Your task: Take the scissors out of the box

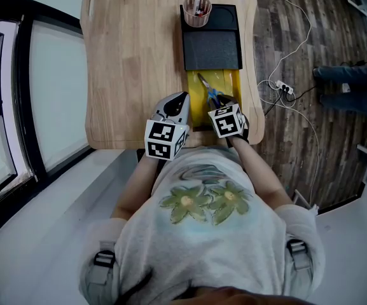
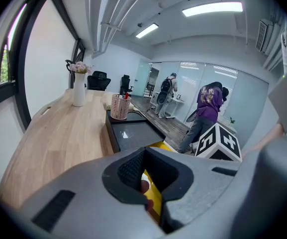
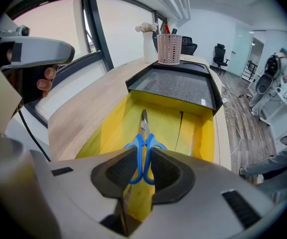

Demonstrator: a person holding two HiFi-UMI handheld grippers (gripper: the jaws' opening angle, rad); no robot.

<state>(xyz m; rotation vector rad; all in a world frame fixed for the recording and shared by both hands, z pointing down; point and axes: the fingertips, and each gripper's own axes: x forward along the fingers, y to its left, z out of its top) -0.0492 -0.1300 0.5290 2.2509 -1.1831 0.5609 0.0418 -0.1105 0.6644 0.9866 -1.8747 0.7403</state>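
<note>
Blue scissors (image 3: 143,143) tight in right gripper (image 3: 142,172); black tray's (image 3: 175,86) white label (image 3: 202,102) illegible

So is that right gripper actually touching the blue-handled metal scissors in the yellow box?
Touching. In the right gripper view, the right gripper has both pads pressed on the blue-handled scissors, no gap showing.

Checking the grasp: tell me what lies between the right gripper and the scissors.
Nothing. In the right gripper view the right gripper is already closed on the blue handles of the scissors, inside the yellow box.
</note>
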